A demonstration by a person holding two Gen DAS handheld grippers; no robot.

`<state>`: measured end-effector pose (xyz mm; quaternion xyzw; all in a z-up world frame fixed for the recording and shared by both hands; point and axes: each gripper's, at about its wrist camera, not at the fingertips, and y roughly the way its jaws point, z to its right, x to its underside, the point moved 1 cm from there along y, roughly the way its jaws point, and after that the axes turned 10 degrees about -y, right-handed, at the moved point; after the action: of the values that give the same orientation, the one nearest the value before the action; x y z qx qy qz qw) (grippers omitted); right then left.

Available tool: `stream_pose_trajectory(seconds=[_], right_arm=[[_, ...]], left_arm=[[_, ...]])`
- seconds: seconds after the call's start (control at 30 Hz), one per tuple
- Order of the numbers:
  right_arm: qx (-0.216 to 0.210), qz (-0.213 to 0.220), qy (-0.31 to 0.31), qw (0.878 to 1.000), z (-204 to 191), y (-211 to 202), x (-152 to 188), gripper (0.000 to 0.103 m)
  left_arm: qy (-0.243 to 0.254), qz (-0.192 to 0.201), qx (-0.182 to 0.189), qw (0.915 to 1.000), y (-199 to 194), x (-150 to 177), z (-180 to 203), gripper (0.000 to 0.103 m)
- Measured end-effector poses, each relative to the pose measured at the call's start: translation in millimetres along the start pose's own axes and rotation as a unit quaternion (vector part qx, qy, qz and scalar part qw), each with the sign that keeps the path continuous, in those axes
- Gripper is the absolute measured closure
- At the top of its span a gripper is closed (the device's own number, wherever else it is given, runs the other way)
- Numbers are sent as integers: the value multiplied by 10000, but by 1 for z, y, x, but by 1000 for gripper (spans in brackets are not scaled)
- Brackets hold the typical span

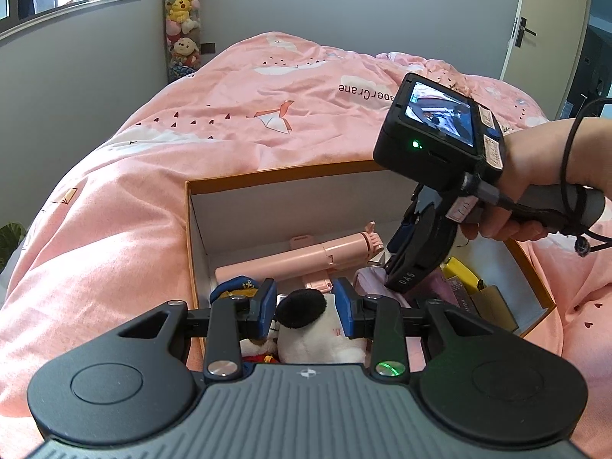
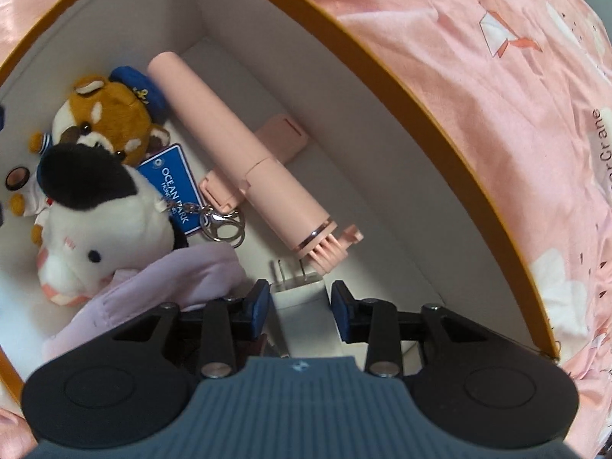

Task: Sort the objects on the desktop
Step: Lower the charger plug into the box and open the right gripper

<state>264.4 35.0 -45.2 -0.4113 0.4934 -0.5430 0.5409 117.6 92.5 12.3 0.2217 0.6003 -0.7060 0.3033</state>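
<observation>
An orange-rimmed cardboard box with white walls stands on the bed. Inside lie a pink folding stick, a white plush with a black ear, a red panda plush with a blue tag, and lilac cloth. My right gripper points down into the box. It is open, and a white charger plug sits between its blue pads with a thin gap on each side. My left gripper is open above the box's near side, the white plush showing beyond its fingers.
A pink bedspread surrounds the box on all sides. A yellow item and small cartons fill the box's right end. A person's hand holds the right gripper's handle. A column of plush toys hangs in the far corner.
</observation>
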Motion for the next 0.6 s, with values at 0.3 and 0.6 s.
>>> stream_pose_trajectory(seconds=[0.3,0.6], right_arm=[[-123,92,915,9957,23,-15,27,66],[-289,382,2354,9707,51,-34,64,67]], left_arm=[[-79,-20,-12,10000,-1,1,-2,64],[-54,-26,49,10000,-4,3,4,64]])
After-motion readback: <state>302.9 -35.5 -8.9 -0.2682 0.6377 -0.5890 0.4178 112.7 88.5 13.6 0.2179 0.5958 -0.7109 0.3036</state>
